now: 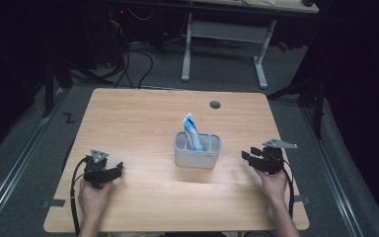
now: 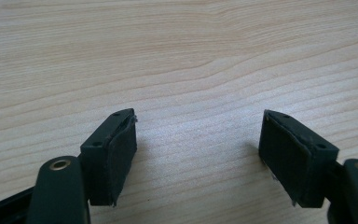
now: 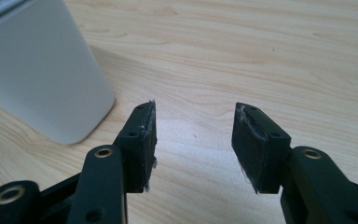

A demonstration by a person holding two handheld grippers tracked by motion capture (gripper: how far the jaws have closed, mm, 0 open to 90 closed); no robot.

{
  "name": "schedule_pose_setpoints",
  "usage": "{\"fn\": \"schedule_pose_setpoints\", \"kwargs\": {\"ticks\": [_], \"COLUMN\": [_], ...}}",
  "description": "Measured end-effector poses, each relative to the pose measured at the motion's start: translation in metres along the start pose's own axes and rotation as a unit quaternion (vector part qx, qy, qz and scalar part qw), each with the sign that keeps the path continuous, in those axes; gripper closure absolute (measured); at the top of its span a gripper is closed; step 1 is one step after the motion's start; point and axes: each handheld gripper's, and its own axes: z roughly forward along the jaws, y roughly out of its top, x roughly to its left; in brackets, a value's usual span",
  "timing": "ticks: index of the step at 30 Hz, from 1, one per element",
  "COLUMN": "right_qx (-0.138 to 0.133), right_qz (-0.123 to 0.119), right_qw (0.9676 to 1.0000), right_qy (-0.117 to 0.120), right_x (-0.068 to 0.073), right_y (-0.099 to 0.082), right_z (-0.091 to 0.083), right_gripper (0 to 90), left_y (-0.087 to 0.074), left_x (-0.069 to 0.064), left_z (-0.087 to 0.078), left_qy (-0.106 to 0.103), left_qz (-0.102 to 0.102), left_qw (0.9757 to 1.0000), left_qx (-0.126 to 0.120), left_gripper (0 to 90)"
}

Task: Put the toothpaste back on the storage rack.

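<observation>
A grey two-compartment holder [image 1: 197, 150] stands in the middle of the wooden table [image 1: 138, 118], with a blue-and-white tube [image 1: 192, 131] upright in its left compartment. My left gripper [image 1: 118, 169] rests low at the table's front left, open, with only bare wood between its pads [image 2: 121, 149]. My right gripper [image 1: 248, 157] sits at the front right, pointing toward the holder, open with nothing between its jaws. In the right gripper view the holder's grey wall [image 3: 37, 70] stands just left of the jaws, apart from them.
A round cable hole [image 1: 215, 104] sits near the table's far edge. Behind the table stand a white desk frame [image 1: 224, 37] and loose cables [image 1: 128, 64] on the floor. Bare wood lies between each gripper and the holder.
</observation>
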Motion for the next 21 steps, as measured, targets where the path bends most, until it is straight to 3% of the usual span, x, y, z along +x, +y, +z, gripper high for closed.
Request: {"fn": "schedule_pose_setpoints", "kwargs": {"ticks": [21], "right_qx": [0.033], "right_qz": [-0.029], "right_qw": [0.9981], "right_qy": [-0.044], "right_x": [-0.007], "right_y": [-0.016], "right_z": [0.011], "right_gripper": [48.7], "left_y": [0.0], "left_x": [0.0], "left_z": [0.0], "left_qy": [0.002], "left_qz": [-0.002], "left_qw": [1.0], "left_qx": [0.0], "left_gripper": [28.1]}}
